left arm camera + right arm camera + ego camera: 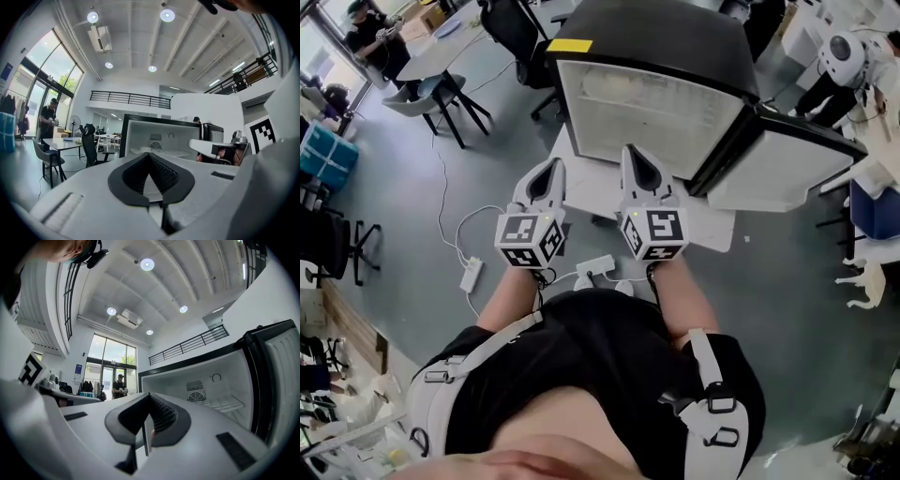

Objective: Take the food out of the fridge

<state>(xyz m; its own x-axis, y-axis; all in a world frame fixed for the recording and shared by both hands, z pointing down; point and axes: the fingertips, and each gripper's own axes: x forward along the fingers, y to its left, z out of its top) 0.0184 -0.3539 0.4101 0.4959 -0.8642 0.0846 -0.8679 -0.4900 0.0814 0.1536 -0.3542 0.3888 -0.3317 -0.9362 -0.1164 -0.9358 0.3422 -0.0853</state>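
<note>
The fridge (652,103) stands on a low white base (717,228) on the floor, with its door (778,164) swung wide to the right, so the inside is in reach. The inside shows pale walls, a vent on the back wall and a wire shelf (225,404). I cannot make out any food on the shelf or below it in any view, and the lower part of the inside is hidden behind the grippers.

The left hand-held gripper (546,173) and the right hand-held gripper (639,164) are held side by side just in front of the fridge's open front, both pointing into it. Each has its jaws pressed together with nothing between them.

This looks like the approach, with the task barely begun. To do it well, I would first find the food, probably by looking lower. Then I would spread the jaws of one gripper before it passes the front edge of the shelf, go in level, and keep clear of the door on the right.
</note>
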